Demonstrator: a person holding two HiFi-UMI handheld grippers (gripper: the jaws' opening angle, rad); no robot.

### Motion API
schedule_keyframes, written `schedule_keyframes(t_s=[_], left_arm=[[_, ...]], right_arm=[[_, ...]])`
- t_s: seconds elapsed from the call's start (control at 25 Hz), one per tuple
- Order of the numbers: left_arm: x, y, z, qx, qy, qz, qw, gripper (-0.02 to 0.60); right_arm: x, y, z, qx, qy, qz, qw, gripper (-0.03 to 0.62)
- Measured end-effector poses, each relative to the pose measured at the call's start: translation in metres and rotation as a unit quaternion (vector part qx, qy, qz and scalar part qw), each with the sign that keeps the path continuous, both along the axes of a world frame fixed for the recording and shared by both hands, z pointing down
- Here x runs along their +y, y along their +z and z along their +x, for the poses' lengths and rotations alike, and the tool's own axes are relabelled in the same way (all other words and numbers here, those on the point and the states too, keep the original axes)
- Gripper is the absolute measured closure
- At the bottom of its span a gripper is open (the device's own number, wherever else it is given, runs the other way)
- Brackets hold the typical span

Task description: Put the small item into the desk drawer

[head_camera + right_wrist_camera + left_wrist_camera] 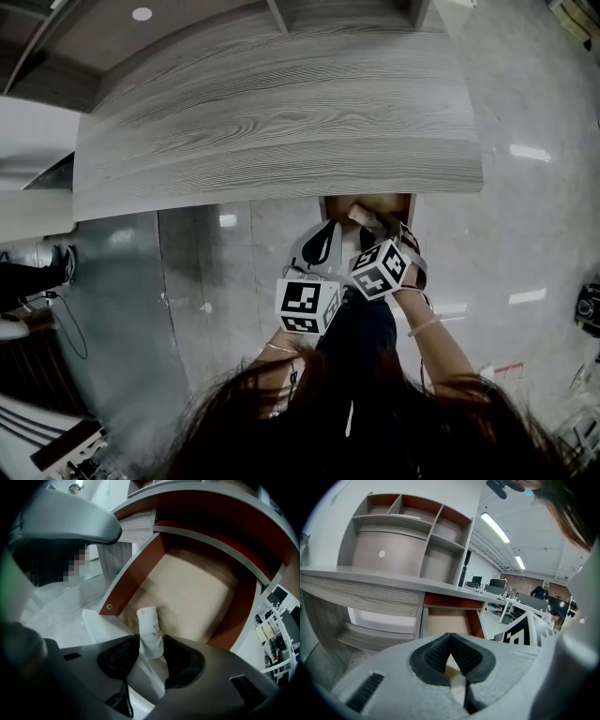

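Note:
Under the grey wood desktop [281,112] the desk drawer [405,201] stands pulled out, with red-brown walls [136,569] and a bare pale floor [197,592]. My right gripper [151,644] hangs over the drawer's front edge. A small white roll-shaped item [149,630] stands between its pads, touching both, with most of its length sticking out past the tips. In the head view that item [362,217] is a pale speck at the drawer mouth. My left gripper [450,637] is shut with nothing in it, close beside the right one [364,225], facing the same drawer [447,620].
Open shelf compartments [393,517] rise above the desk. A glossy tiled floor [525,234] lies to the right, and cables [66,319] trail at the left. The person's hair [356,422] fills the bottom of the head view. Office desks and a distant person [541,590] show far right.

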State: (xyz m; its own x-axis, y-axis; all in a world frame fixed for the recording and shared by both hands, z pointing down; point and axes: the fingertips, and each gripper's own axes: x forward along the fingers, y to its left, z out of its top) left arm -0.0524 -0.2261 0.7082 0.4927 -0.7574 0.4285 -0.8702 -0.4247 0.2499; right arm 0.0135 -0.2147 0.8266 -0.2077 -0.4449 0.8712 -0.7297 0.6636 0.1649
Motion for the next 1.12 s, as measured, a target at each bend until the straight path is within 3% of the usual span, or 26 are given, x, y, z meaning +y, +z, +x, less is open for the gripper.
schedule_keyframes(t_s=[0.56, 1.12], left_arm=[[0.007, -0.020, 0.002, -0.011, 0.014, 0.002, 0.9998, 0.566], [0.012, -0.071, 0.005, -0.027, 0.026, 0.019, 0.9991, 0.566]], right_arm=[[0.006, -0.040, -0.003, -0.033, 0.016, 0.029, 0.999, 0.464], [0.004, -0.110, 0.013, -0.062, 0.064, 0.070, 0.994, 0.517]])
